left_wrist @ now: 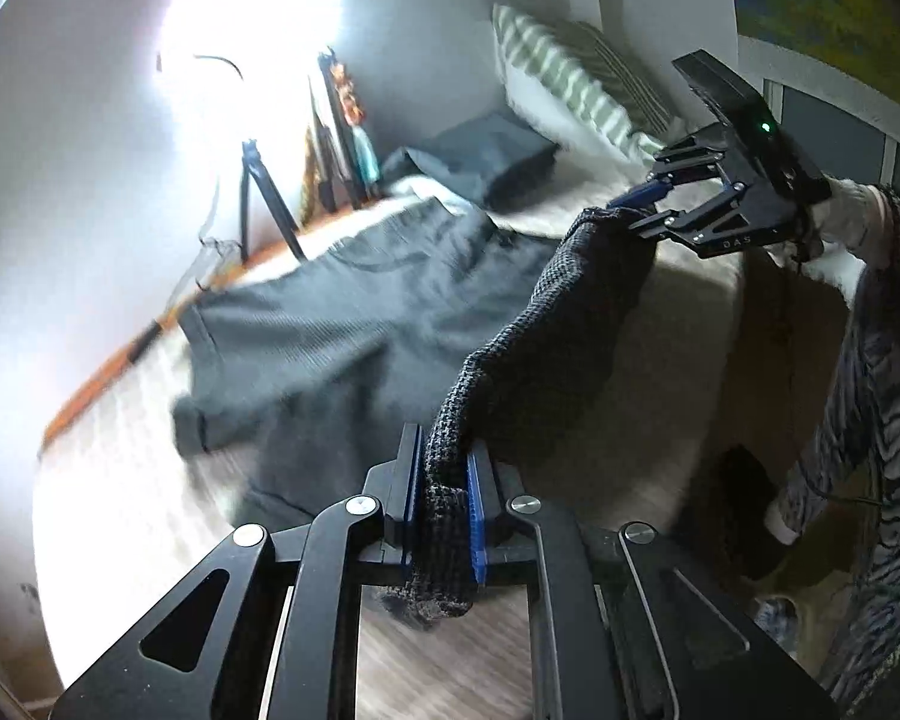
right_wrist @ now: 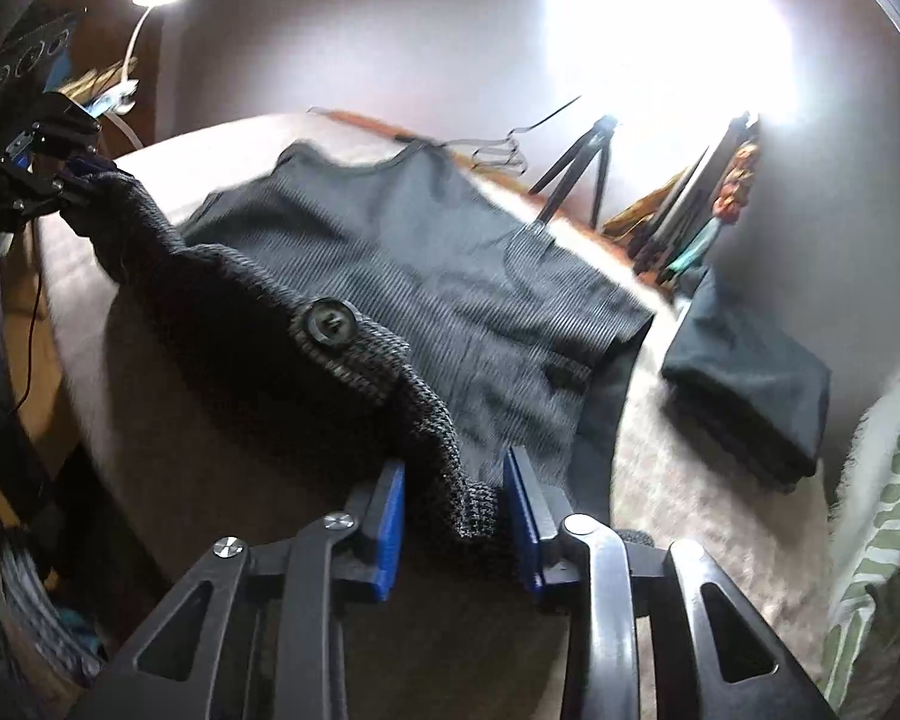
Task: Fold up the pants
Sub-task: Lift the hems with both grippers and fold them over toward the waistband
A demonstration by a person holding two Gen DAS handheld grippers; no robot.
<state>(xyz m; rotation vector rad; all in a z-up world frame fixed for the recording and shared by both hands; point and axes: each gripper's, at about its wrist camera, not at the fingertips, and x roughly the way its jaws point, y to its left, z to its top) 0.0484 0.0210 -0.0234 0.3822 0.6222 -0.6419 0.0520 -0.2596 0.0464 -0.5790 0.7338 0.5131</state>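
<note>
On the cream bed (right_wrist: 720, 516), we hold the dark houndstooth pants (right_wrist: 354, 360) by their waistband, stretched in the air between the two grippers above the bed's near edge, with the button (right_wrist: 328, 322) facing the right wrist camera. The left gripper (left_wrist: 444, 480) is pressed together on one end of the band. The right gripper (right_wrist: 453, 510) has its blue pads set wider, with the other end of the band between them; in the left view it appears to be pinching the cloth. We judge this the opening step: lifting and squaring the garment before laying it flat. That next move calls for open bed, and a grey ribbed garment (left_wrist: 342, 324) lies spread across the middle, in the way. Beyond it sit a folded dark stack (right_wrist: 750, 384), a striped pillow (left_wrist: 582, 84) and a small tripod (left_wrist: 258, 192).
</note>
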